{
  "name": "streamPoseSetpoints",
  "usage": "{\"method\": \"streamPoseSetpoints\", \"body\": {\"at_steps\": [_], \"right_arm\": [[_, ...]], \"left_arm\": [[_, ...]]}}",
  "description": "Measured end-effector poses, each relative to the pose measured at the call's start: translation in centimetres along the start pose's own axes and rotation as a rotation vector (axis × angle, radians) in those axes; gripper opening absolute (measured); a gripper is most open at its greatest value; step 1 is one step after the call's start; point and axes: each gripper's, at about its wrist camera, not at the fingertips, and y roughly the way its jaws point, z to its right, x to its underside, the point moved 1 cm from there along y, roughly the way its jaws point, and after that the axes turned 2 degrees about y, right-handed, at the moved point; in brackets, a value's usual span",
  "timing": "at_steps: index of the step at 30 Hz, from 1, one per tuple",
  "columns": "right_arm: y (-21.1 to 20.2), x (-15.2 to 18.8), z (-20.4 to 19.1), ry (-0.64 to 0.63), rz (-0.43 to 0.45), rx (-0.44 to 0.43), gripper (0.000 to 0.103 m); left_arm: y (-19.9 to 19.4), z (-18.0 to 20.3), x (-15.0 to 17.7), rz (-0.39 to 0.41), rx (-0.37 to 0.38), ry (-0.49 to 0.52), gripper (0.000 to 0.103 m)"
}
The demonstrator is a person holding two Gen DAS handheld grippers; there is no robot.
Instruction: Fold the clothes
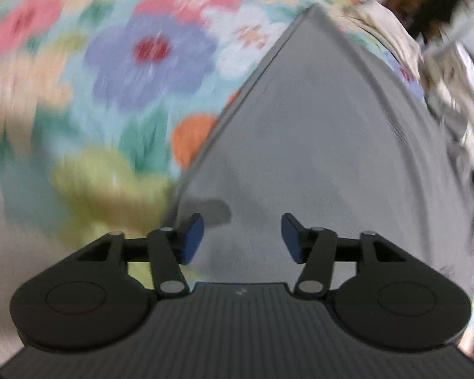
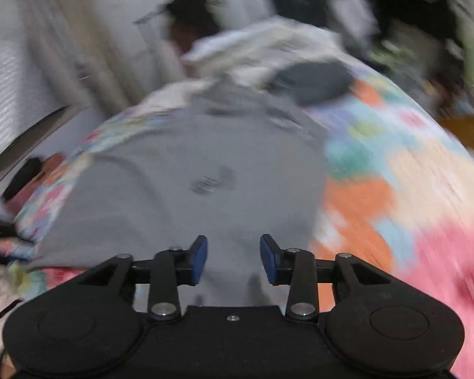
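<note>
A grey garment point(image 1: 316, 120) lies flat on a flowered bedsheet point(image 1: 117, 63); both views are motion-blurred. My left gripper point(image 1: 241, 237) is open and empty, hovering just above the garment near its left edge. In the right wrist view the same grey garment point(image 2: 205, 164) spreads ahead with a small dark print at its middle. My right gripper point(image 2: 233, 257) is open and empty, just above the garment's near edge. The flowered sheet point(image 2: 395, 189) shows to its right.
A heap of pale and dark clothes point(image 2: 284, 50) lies beyond the garment at the far end of the bed. Crumpled light fabric point(image 1: 452, 94) lines the right side in the left wrist view. A pale wall or frame point(image 2: 9, 88) stands at the left.
</note>
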Motion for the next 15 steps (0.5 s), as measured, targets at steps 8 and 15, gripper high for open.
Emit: {"method": "streamPoseSetpoints", "body": {"at_steps": [8,15], "right_arm": [[11.4,-1.3,-15.4,-0.507,-0.183,-0.32,0.049],[17.9,1.3,-24.6,-0.689,-0.33,-0.546,0.049]], "left_arm": [[3.9,0.2,-2.5,-0.166,-0.14,0.207,0.09],[5.0,-2.0,-2.3,-0.288,0.103,0.184,0.042]]}}
